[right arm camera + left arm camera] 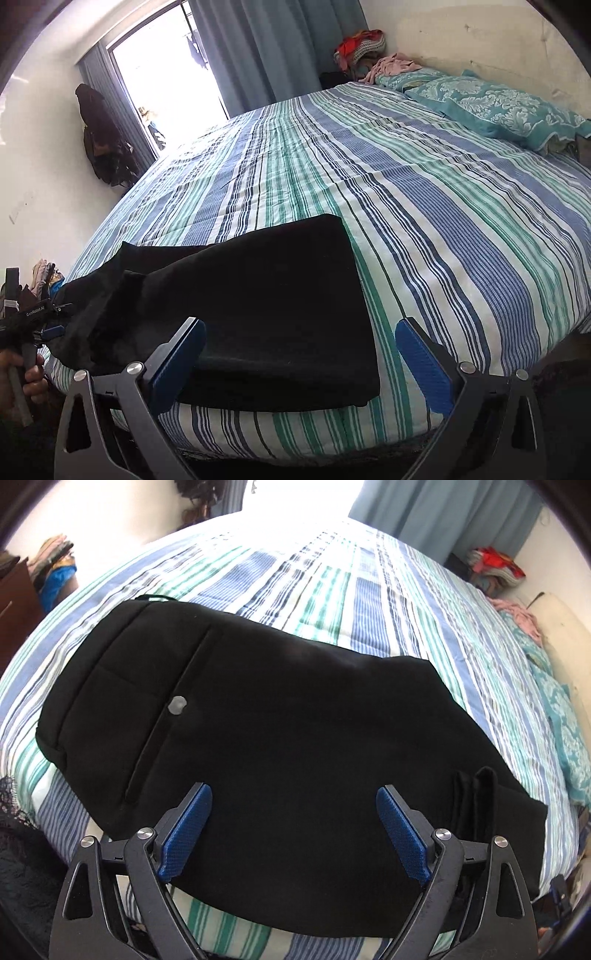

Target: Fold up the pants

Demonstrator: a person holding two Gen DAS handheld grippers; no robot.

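Observation:
Black pants (280,720) lie folded on the striped bed near its front edge, waistband and a pocket with a grey button (177,705) at the left. In the right wrist view the pants (266,306) show as a flat folded stack with a raised fold at the left. My left gripper (293,794) is open and empty, just above the pants' near edge. My right gripper (299,328) is open and empty, over the right end of the pants. The left gripper also shows in the right wrist view (40,325), held by a hand.
The bed (424,192) has a blue, green and white striped cover. Teal pillows (495,103) lie at its right side by the wall. Clothes piles (360,46) sit in the far corner. Curtains (273,48) and a bright window are behind. A wooden dresser (14,605) stands left.

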